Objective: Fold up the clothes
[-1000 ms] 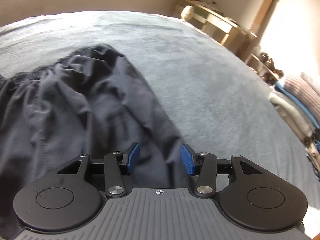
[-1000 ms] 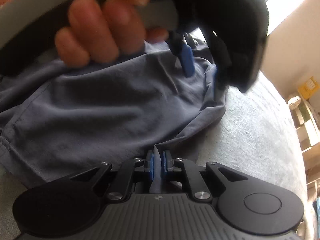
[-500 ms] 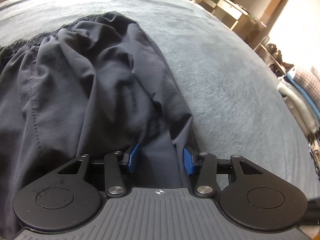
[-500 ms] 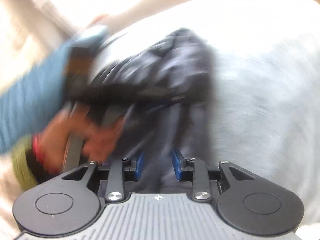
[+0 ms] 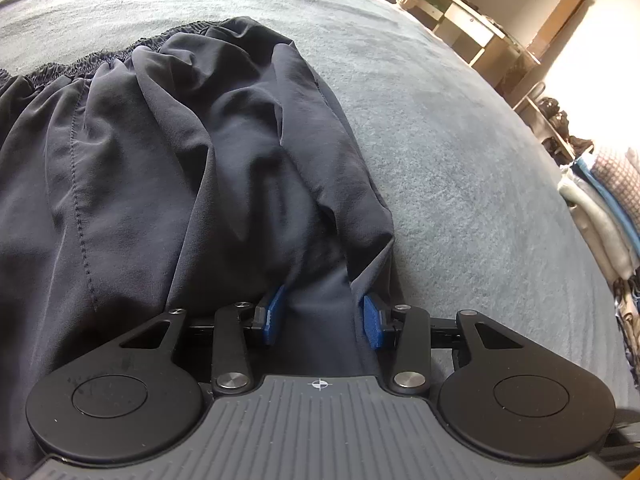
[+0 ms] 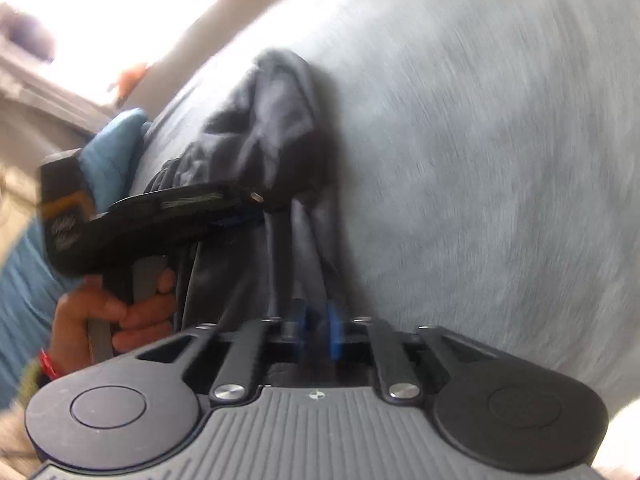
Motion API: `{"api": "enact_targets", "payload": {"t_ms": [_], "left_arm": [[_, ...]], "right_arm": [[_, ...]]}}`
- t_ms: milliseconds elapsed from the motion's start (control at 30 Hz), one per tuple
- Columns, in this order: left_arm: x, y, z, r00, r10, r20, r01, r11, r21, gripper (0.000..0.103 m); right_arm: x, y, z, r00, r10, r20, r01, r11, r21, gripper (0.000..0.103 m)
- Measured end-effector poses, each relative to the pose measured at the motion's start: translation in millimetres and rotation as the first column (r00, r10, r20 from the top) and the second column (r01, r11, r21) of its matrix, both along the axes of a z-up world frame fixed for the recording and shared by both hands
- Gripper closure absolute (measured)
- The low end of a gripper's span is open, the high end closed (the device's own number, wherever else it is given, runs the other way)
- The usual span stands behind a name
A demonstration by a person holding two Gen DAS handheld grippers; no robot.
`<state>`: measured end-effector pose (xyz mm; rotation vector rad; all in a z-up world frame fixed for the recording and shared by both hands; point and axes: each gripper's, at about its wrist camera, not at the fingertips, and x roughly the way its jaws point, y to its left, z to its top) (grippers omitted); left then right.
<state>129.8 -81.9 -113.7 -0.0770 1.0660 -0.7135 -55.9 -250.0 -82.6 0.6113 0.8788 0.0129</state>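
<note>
- I see the dark shorts (image 5: 168, 184) lying crumpled on the grey bedspread (image 5: 460, 152), elastic waistband at the far edge and legs running toward my tools.
- My left gripper (image 5: 322, 320) sits low over the near end of the garment. Its blue pads (image 5: 272, 316) stand apart with a bunched fold of fabric running between them. The fold fills most of the gap (I cannot tell whether both pads press on it). The jaws have just been closing slightly.
- Relative to this tool, most of the shorts spread ahead and to the left; bare bedspread lies ahead and to the right.
- My right gripper (image 6: 316, 334) is blurred in its own view. Its blue pads (image 6: 334, 334) stand close together, nearly pressed shut, and have just been closing. Dark folds run down to them, so they appear to pinch a thin edge of the shorts (image 6: 264, 136) (blur hides the contact itself).
- From the right tool, the garment stretches straight ahead as a narrow gathered strip, with bare bedspread to its right.
- In the right wrist view, the left gripper (image 6: 248, 216) reaches in from the left onto the same fabric, just ahead of the right pads. The hand (image 6: 116, 308) on its grip shows below a blue sleeve (image 6: 108, 152).
- Stacked textiles (image 5: 604, 216) and wooden shelving (image 5: 472, 28) stand beyond the bed at the right of the left wrist view.
</note>
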Motion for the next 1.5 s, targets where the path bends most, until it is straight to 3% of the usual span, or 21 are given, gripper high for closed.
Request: {"api": "enact_targets", "payload": {"t_ms": [67, 200, 267, 333, 367, 400, 467, 500, 533, 633, 700, 867, 1133, 1233, 1500], "left_arm": [[-1, -2, 0, 1.0, -0.006, 0.01, 0.005, 1.0, 0.009, 0.061], [-3, -3, 1, 1.0, -0.008, 0.018, 0.007, 1.0, 0.018, 0.061], [-2, -2, 0, 1.0, -0.007, 0.016, 0.007, 1.0, 0.014, 0.061], [-2, 0, 0, 1.0, -0.006, 0.013, 0.006, 1.0, 0.008, 0.061], [-2, 0, -1, 1.0, -0.006, 0.012, 0.006, 1.0, 0.006, 0.061], [-2, 0, -1, 1.0, -0.005, 0.011, 0.005, 1.0, 0.004, 0.061], [-2, 1, -1, 1.0, -0.004, 0.011, 0.003, 1.0, 0.004, 0.061], [-1, 2, 0, 1.0, 0.001, 0.005, -0.001, 1.0, -0.001, 0.06], [0, 3, 0, 1.0, 0.006, -0.003, -0.006, 1.0, -0.008, 0.06], [2, 7, 2, 0.999, 0.027, -0.024, -0.028, 0.999, -0.023, 0.059], [2, 6, 7, 0.999, 0.032, -0.012, -0.033, 0.999, -0.032, 0.057], [2, 1, 20, 0.999, 0.039, 0.035, -0.036, 0.998, -0.059, 0.057], [6, -17, 20, 0.997, 0.036, 0.075, -0.031, 0.997, -0.064, 0.057], [5, -25, 9, 0.997, 0.019, 0.081, -0.017, 1.0, -0.018, 0.057], [0, -35, -1, 0.992, -0.022, 0.124, 0.015, 0.998, 0.057, 0.057]], "right_arm": [[-18, 1, 15, 0.998, 0.001, 0.068, 0.001, 0.999, -0.032, 0.094], [-22, -13, 9, 0.999, -0.03, 0.012, 0.03, 0.999, 0.034, 0.091], [-16, -16, -1, 0.995, -0.069, -0.067, 0.075, 0.994, 0.084, 0.08], [-16, -17, -11, 0.989, -0.094, -0.115, 0.109, 0.985, 0.133, 0.057], [-16, -15, -14, 0.989, -0.087, -0.122, 0.105, 0.983, 0.149, 0.057], [-16, -14, -17, 0.989, -0.078, -0.127, 0.099, 0.982, 0.163, 0.057], [-14, -5, -19, 0.991, -0.043, -0.124, 0.06, 0.989, 0.137, 0.073], [-13, 1, -16, 0.994, -0.031, -0.105, 0.041, 0.994, 0.099, 0.096], [-15, 2, -9, 0.997, -0.031, -0.072, 0.035, 0.998, 0.059, 0.1], [-22, 1, 15, 0.998, -0.06, 0.026, 0.06, 0.998, -0.026, 0.101], [-31, -6, 27, 0.995, -0.088, 0.047, 0.091, 0.994, -0.062, 0.101], [-35, -10, 38, 0.992, -0.118, 0.041, 0.123, 0.977, -0.176, 0.101], [-54, -31, 48, 0.98, -0.194, 0.049, 0.2, 0.953, -0.227, 0.101], [-57, -40, 45, 0.975, -0.218, 0.03, 0.219, 0.944, -0.247, 0.101], [-47, -52, 14, 0.947, -0.281, -0.157, 0.214, 0.915, -0.343, 0.101]]}}
